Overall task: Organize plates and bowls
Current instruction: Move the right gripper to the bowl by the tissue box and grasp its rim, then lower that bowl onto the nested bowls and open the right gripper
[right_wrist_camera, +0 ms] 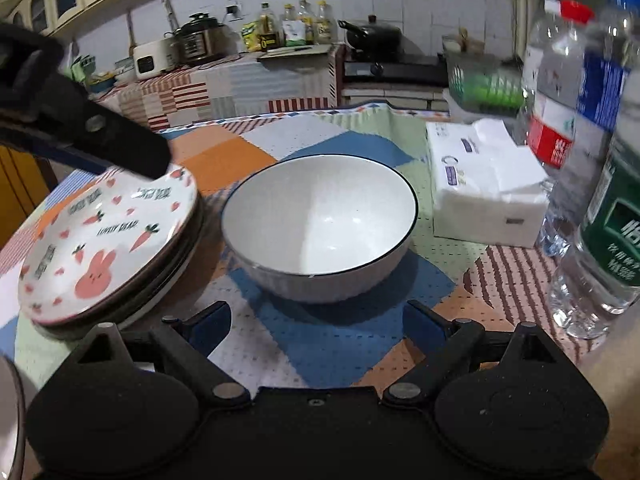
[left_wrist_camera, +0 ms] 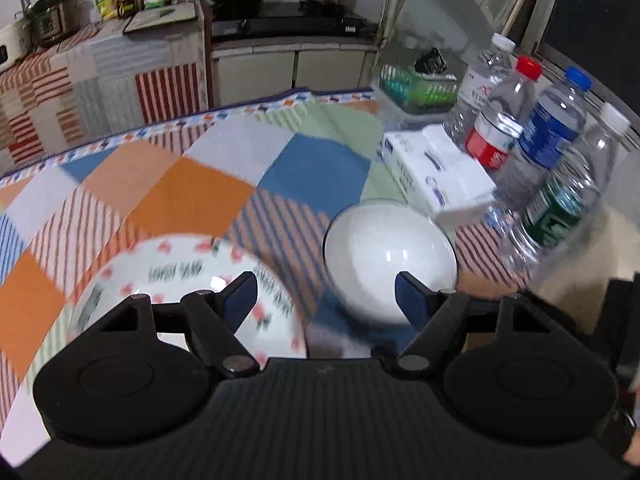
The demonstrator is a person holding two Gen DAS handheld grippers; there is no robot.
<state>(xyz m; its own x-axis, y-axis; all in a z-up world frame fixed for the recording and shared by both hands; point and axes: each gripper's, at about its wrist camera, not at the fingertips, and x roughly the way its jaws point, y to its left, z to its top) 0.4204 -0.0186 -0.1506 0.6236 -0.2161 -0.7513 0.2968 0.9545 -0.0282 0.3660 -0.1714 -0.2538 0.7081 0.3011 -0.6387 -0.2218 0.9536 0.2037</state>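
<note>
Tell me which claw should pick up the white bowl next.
Right, probably. The right claw is open, squarely facing the white bowl, with nothing between. The left claw, also open and empty, straddles the gap between the bowl and the bunny plate, lined up with neither.

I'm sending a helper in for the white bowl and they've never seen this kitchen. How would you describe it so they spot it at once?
On the patchwork tablecloth, look left of the white tissue pack and right of the stack of plates. The white bowl stands upright and empty on a blue patch. It is deep and plain with a thin dark rim, unlike the carrot-and-rabbit plates.
</note>
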